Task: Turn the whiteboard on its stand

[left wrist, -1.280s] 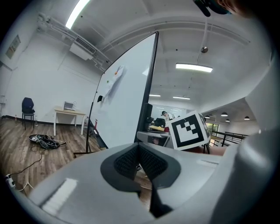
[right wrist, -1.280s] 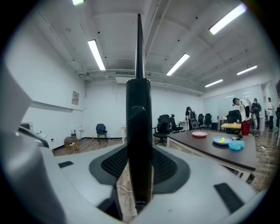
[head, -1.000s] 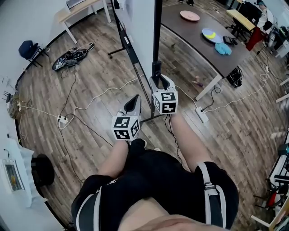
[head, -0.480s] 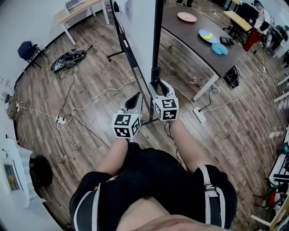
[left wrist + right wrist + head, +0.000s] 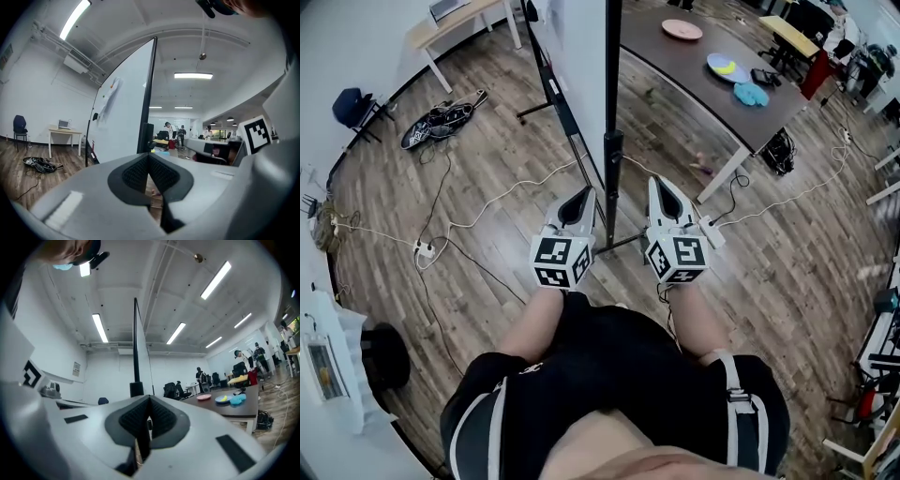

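White and tall, the whiteboard (image 5: 577,56) stood on its black stand (image 5: 612,173) just in front of both tools. Its thin edge was turned toward them. The stand's post rose up between the two tools. The left gripper (image 5: 584,197) was just left of the post, with its jaws pressed together on nothing. The right gripper (image 5: 658,186) was just right of the post. Its jaws had just closed, with nothing between them.
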